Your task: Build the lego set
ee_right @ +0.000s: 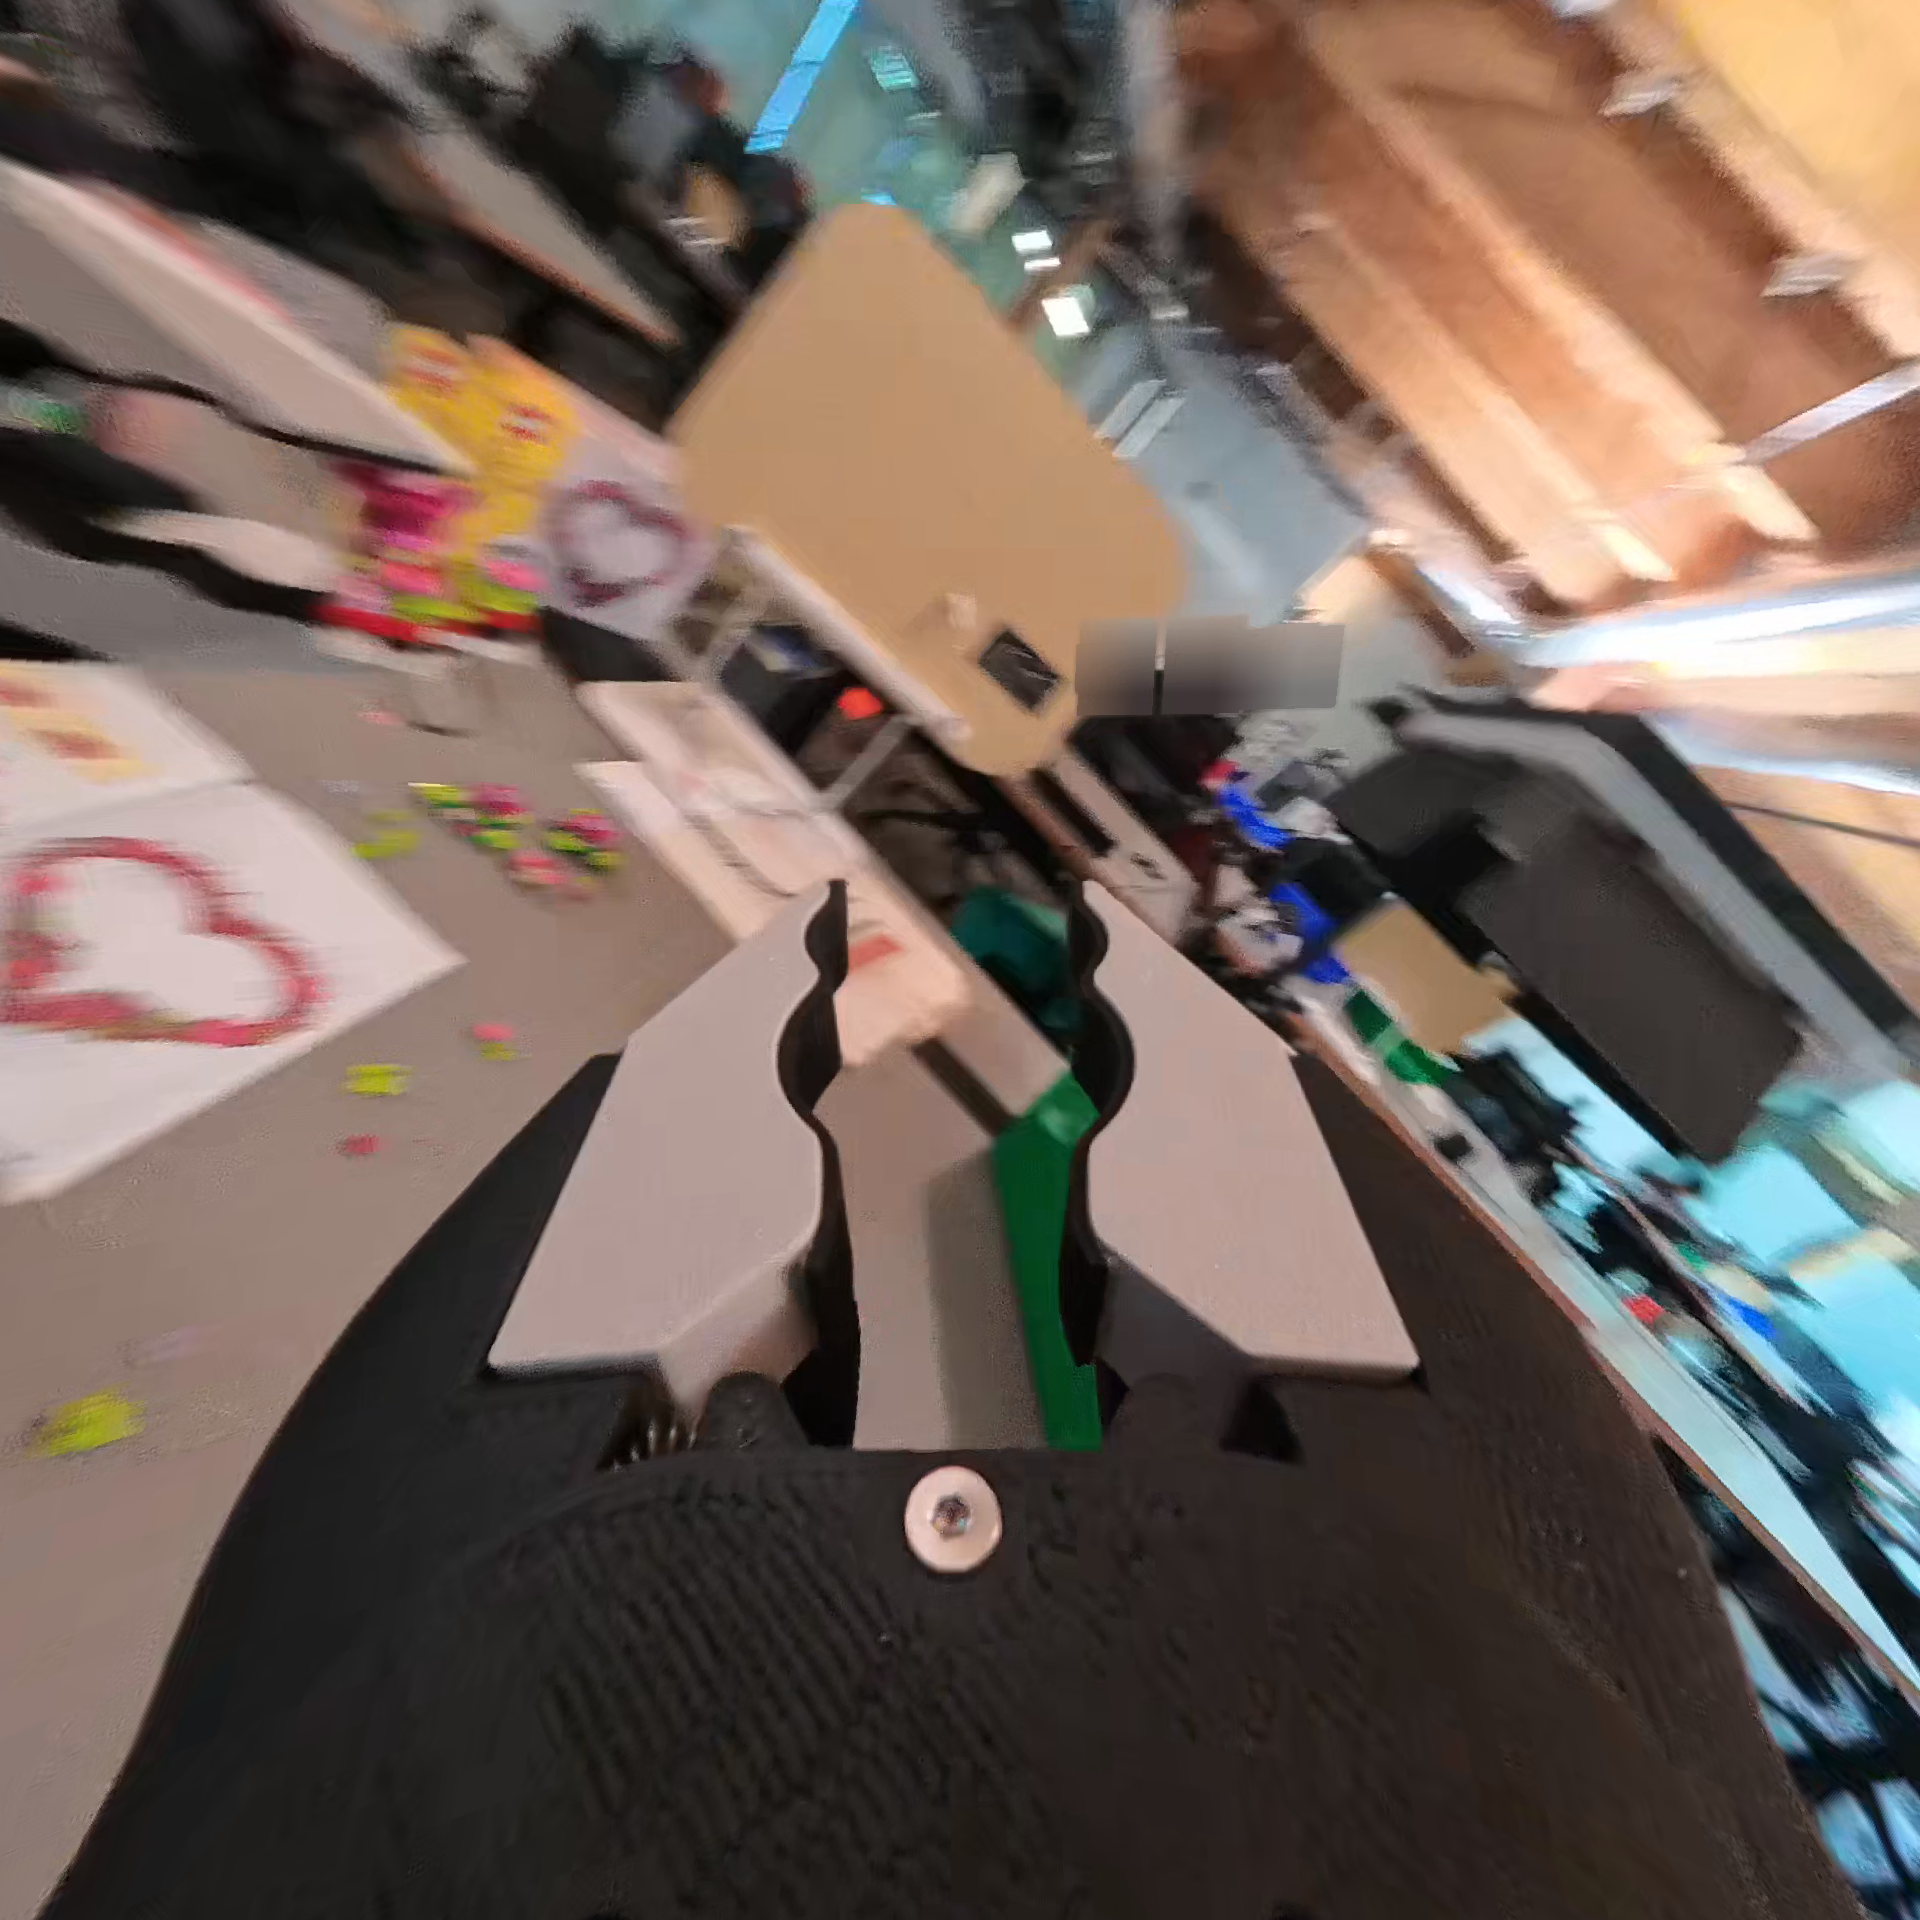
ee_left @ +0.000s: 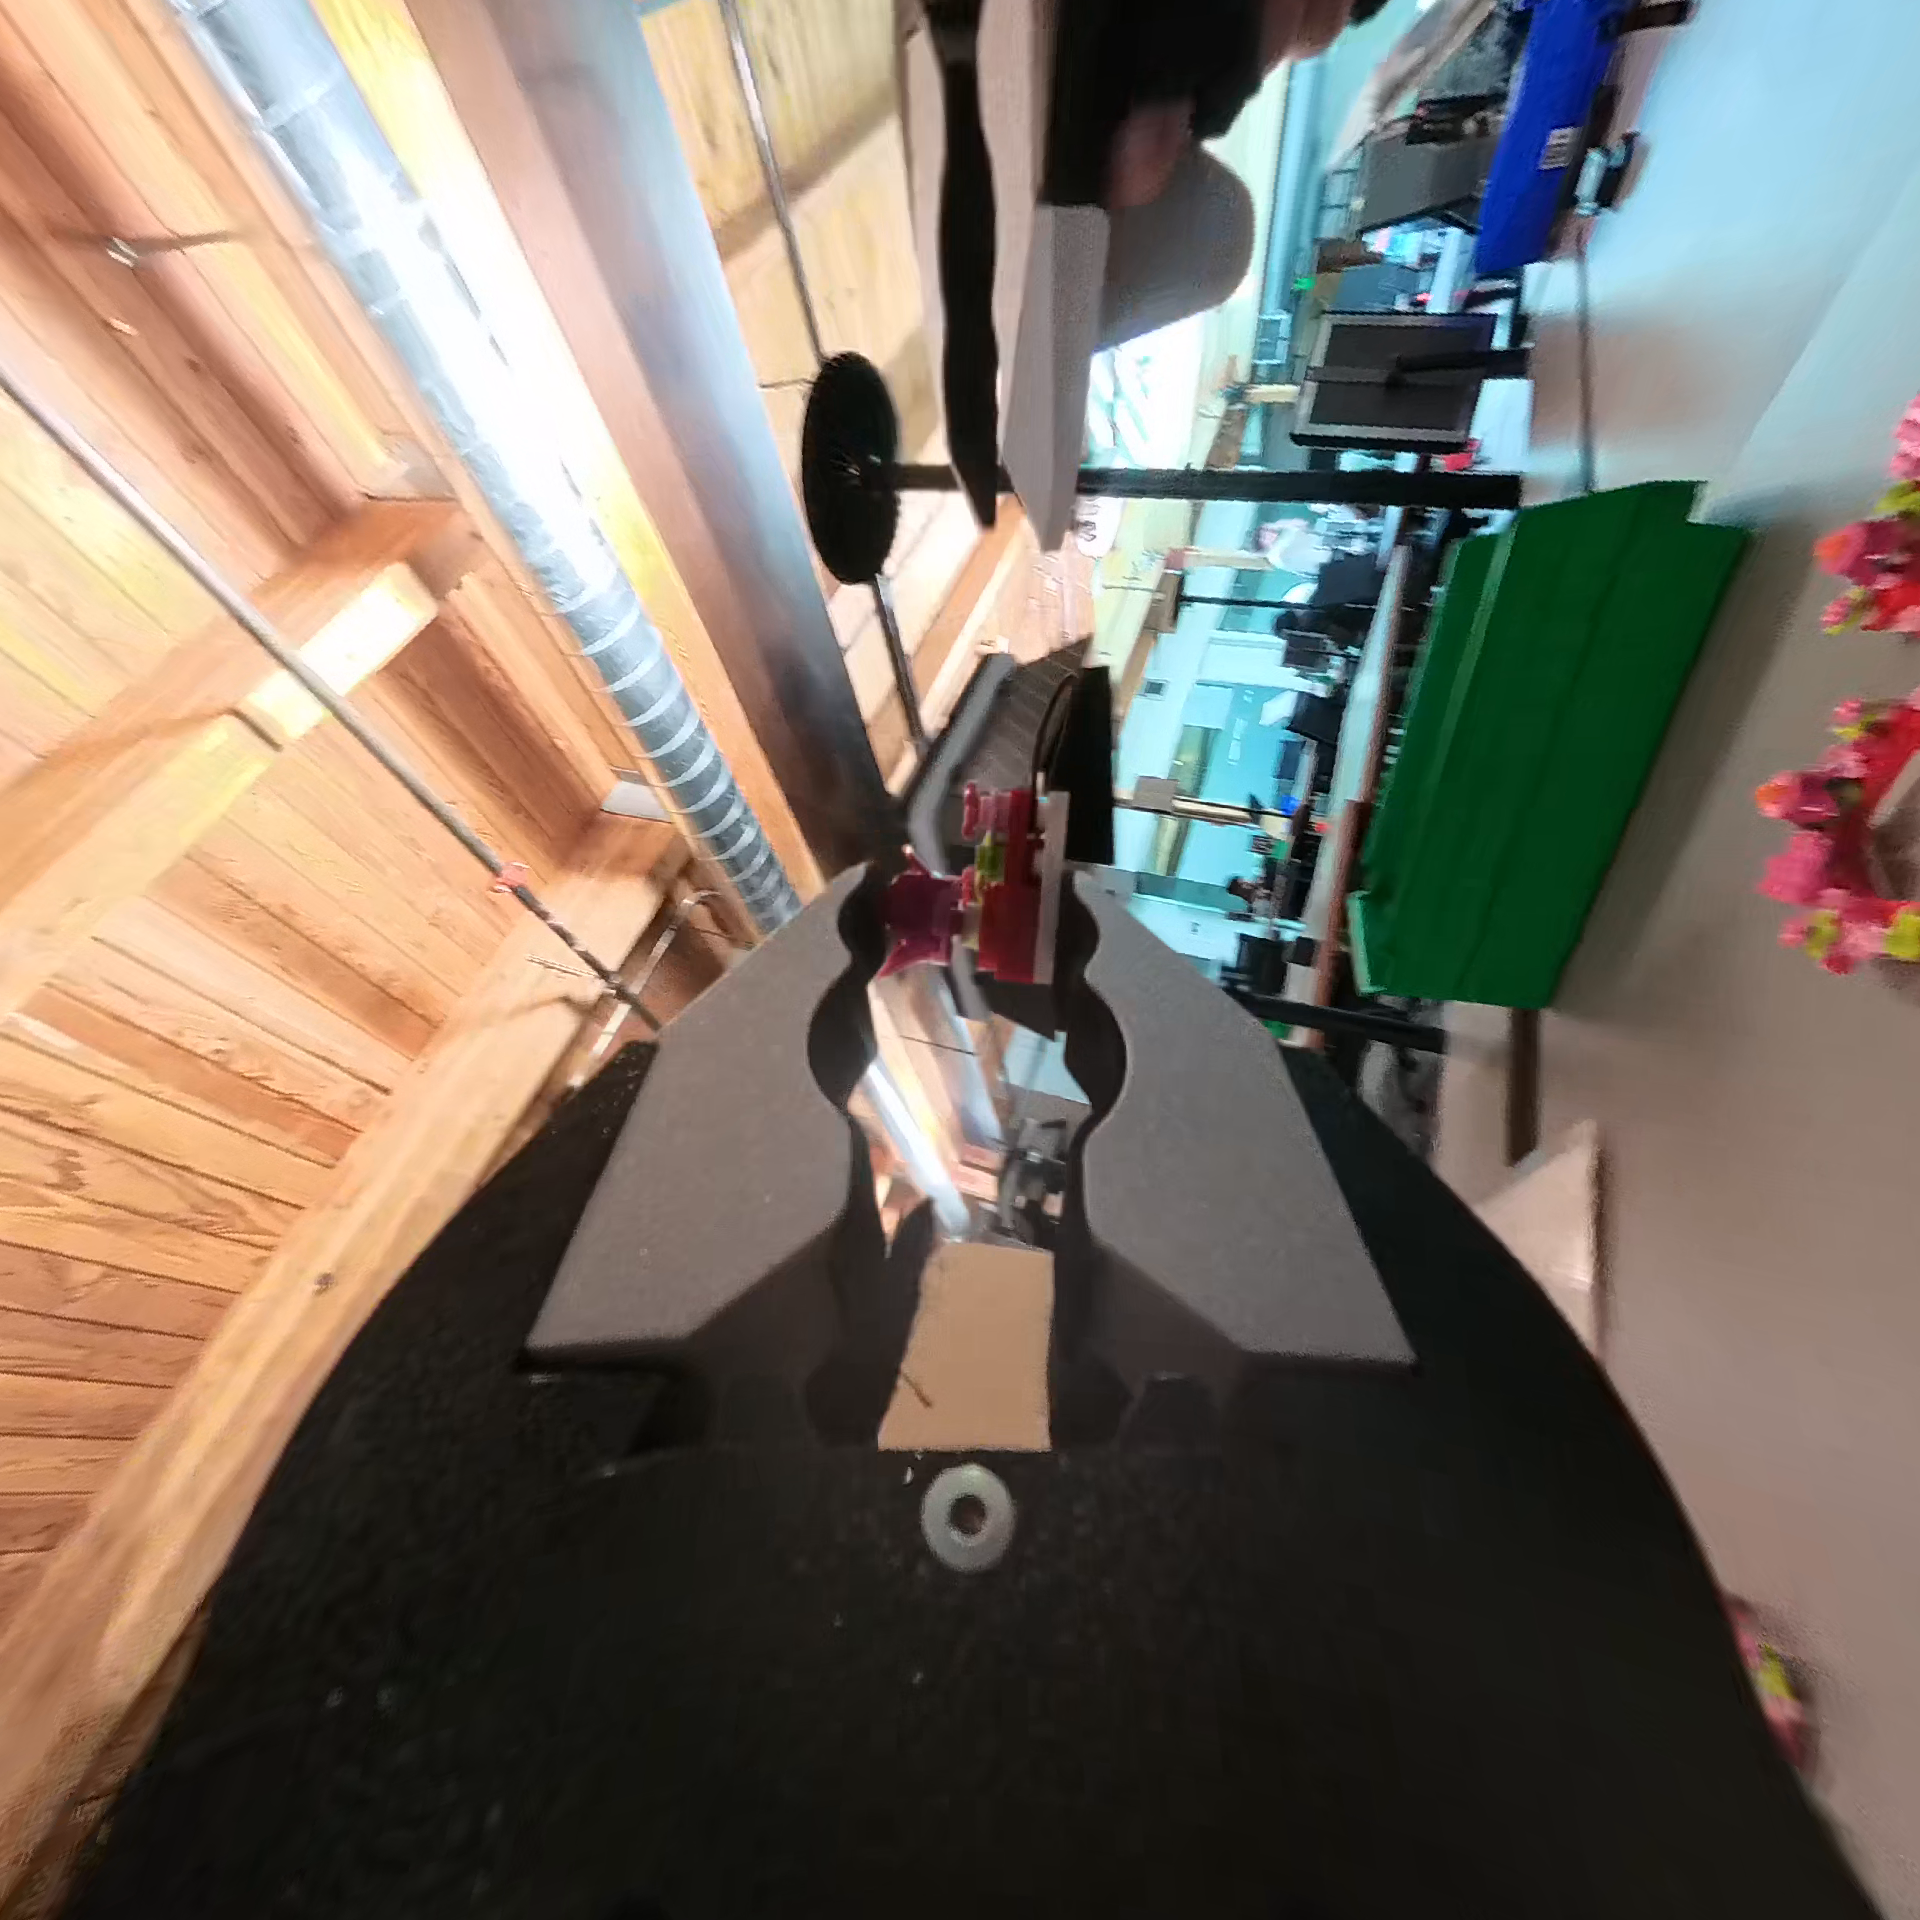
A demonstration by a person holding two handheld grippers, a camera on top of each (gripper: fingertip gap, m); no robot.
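Much of the right wrist view is smeared by motion blur, so the small pieces on the grey tabletop [ee_right: 260, 1247] read only as pink and lime-green specks [ee_right: 520, 836] whose shapes cannot be made out. Beside those specks, nearer the view's left edge, lies a white instruction sheet printed with a red heart outline [ee_right: 156, 945]; its left part is cut off by the frame. Beyond the specks stands a yellow and pink lego box [ee_right: 468, 488], too blurred to show any detail.

The right gripper [ee_right: 956, 914], grey-fingered on a black body, has its jaws a narrow gap apart with nothing between them. A green strip [ee_right: 1039, 1195] shows in the gap, but I cannot tell what it is or whether it touches a finger.

The left wrist view is rolled sideways, with wooden ceiling boards [ee_left: 208, 935] filling the left half. The left gripper [ee_left: 971, 904] is closed on a small red, magenta and lime lego assembly on a pale plate [ee_left: 987, 904], clamped at the fingertips; the part of the assembly behind the right finger is hidden. Well away from the assembly, at the view's right edge, more pink and lime lego flower clusters [ee_left: 1860, 831] lie on the tabletop, partly cut off. A green folded cloth [ee_left: 1538, 748] lies between them and the assembly.
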